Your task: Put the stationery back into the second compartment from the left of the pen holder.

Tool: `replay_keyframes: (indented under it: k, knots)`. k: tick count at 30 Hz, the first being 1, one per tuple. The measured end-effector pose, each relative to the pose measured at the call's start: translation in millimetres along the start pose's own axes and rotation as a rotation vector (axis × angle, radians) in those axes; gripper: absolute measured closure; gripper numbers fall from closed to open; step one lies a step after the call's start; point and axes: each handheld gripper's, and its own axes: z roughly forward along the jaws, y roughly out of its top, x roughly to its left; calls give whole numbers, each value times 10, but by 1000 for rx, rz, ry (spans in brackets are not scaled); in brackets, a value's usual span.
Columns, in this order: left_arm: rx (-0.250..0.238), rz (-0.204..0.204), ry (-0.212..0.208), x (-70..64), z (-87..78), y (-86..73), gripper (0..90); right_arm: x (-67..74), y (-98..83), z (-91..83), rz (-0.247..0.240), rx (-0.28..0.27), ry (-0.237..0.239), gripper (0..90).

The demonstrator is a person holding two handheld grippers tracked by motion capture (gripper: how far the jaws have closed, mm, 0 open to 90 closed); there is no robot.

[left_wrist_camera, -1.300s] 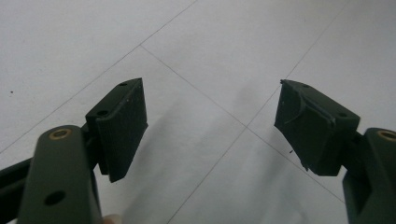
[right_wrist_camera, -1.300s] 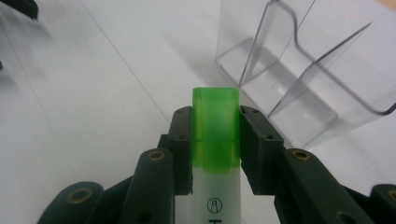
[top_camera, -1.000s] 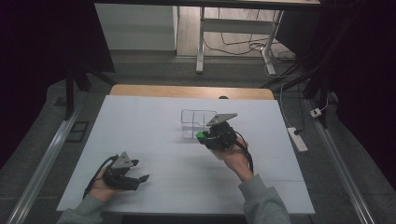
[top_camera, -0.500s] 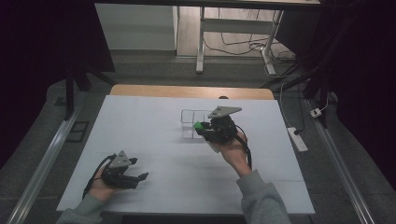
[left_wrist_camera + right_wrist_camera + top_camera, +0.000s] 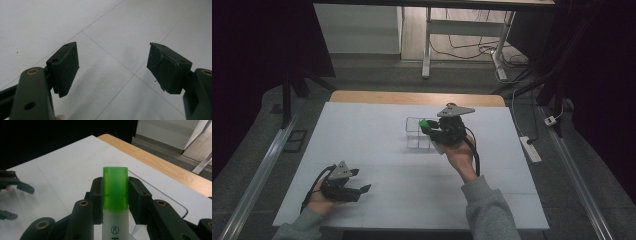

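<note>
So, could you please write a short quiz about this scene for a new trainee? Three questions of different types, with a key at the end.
1. True or false: the left gripper has its jaws shut on a pen.
2. Multiple choice: what does the right gripper hold? A) a green-capped highlighter B) a red cup C) a metal spoon
3. Short answer: which thing stands on the table right beside the right gripper, in the high view?

Key
1. False: its jaws stand open above the bare white surface, with nothing between them.
2. A: the green-capped highlighter is clamped between the pads.
3. A clear plastic organizer box with compartments.
</note>
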Motion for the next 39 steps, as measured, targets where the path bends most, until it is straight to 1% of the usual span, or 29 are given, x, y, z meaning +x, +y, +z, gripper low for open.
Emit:
replay_keyframes:
  k: [2, 5, 7, 10, 12, 13, 15, 19, 21, 22, 23, 24, 26, 29, 30, 32, 35, 36, 38, 39]
  knots:
    - [2, 2, 1, 1, 2, -1, 253, -26, 35, 12, 18, -16, 2, 665]
    - [0, 2, 0, 4, 0, -2, 253, -41, 64, 19, 23, -25, -4, 666]
    - [1, 1, 0, 6, 1, -2, 253, -58, 97, 25, 36, -37, -5, 665]
    - [0, 1, 1, 5, 1, -1, 253, -77, 152, 41, 35, -54, -18, 666]
    - [-1, 0, 1, 5, 2, 1, 254, -90, 213, 59, 45, -65, -33, 666]
    - [0, 1, 1, 4, 2, 1, 254, -90, 213, 59, 45, -65, -33, 666]
    - [-1, 0, 1, 5, 1, 0, 254, -94, 257, 72, 50, -81, -35, 666]
    - [-3, -1, 2, 9, -1, 0, 254, -76, 361, 115, 44, -104, -48, 665]
    - [-4, -1, 0, 8, -3, 0, 255, -76, 377, 128, 43, -105, -51, 666]
    - [-5, 0, 1, 7, -4, 0, 255, -88, 399, 166, 44, -107, -57, 666]
    - [-5, -3, 0, 5, -4, 0, 255, -88, 399, 166, 44, -107, -57, 666]
    - [-5, -2, 0, 4, -4, 0, 255, -107, 408, 208, 53, -111, -56, 665]
    - [-1, 1, 0, 6, -3, 0, 255, -115, 409, 230, 53, -112, -61, 665]
    - [-1, 2, -2, 5, -2, -1, 255, -137, 398, 315, 54, -121, -59, 665]
    - [-1, 2, -2, 6, -3, -1, 255, -161, 387, 383, 46, -122, -65, 665]
    - [-2, 0, -3, 10, -3, -2, 255, -194, 375, 452, 51, -123, -71, 665]
    - [-3, -3, -3, 21, -3, -4, 255, -223, 367, 516, 56, -121, -81, 665]
    - [-7, -7, -5, 25, -2, -6, 255, -250, 365, 585, 53, -128, -96, 665]
    - [-6, -11, -7, 34, -2, -8, 255, -258, 366, 608, 46, -128, -104, 665]
    - [-6, -13, -7, 38, -1, -11, 255, -264, 366, 639, 44, -139, -113, 665]
